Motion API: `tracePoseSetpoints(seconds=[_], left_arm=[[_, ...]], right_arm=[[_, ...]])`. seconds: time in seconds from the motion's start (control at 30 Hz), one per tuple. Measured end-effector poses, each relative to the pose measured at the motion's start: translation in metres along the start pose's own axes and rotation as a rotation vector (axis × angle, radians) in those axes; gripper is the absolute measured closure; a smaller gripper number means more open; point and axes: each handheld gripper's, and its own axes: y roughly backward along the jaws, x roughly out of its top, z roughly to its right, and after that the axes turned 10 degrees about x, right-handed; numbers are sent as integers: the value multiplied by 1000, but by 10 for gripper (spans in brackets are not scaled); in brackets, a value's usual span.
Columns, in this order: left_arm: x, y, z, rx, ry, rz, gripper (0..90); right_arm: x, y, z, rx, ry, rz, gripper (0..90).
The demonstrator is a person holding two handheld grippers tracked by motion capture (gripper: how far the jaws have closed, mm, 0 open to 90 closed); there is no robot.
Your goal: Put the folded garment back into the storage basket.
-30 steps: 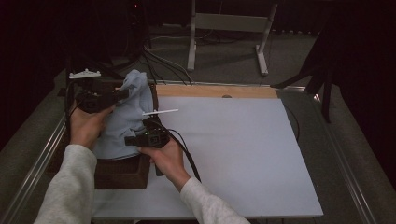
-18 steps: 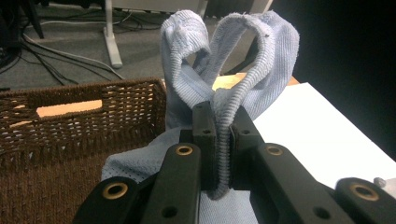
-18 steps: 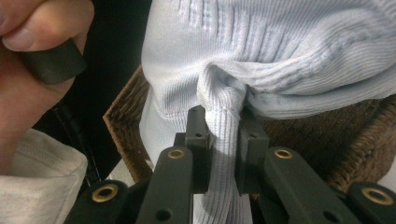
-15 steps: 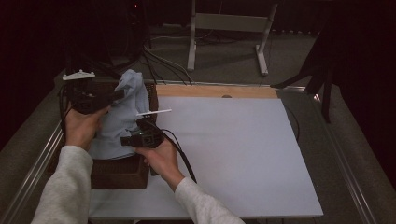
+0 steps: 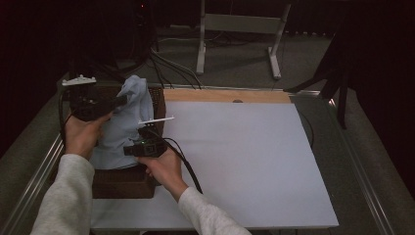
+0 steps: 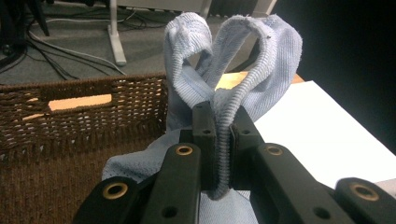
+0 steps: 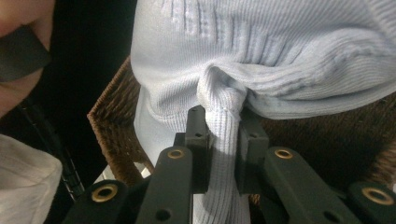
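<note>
A pale blue ribbed knit garment is bunched over a dark brown woven wicker basket at the left end of the worktop, and both grippers have hold of it. The left gripper has its jaws pressed together on a ribbed hem fold, which loops up above them in two soft lobes. The right gripper pinches a twisted, gathered ridge of the same cloth, with the body of the garment hanging as a bulge just above its jaws.

In the high view the left gripper grips the far upper part of the cloth at the basket's back rim, while the right gripper grips it nearer the person, at the basket's right side. So the garment's stretch runs roughly from far-left to near-right between the two grips, with most of its bulk still sagging into the basket.

The white flat board covering the worktop lies to the right of both hands, and the right hand is the nearer one. Lifting the garment out and spreading it there probably means carrying both grips rightward together.
</note>
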Motion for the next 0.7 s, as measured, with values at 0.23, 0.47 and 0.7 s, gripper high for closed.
tracePoseSetpoints(seconds=[0.23,0.47,0.7], left_arm=[[-5,1,-7,10,10,-2,848],[-7,4,-12,15,15,-1,848],[-12,5,-17,19,21,-6,848]], right_arm=[[-3,-8,-3,-30,21,-25,785],[-4,-14,-4,-41,20,-37,784],[-7,-21,-3,-53,19,-50,784]])
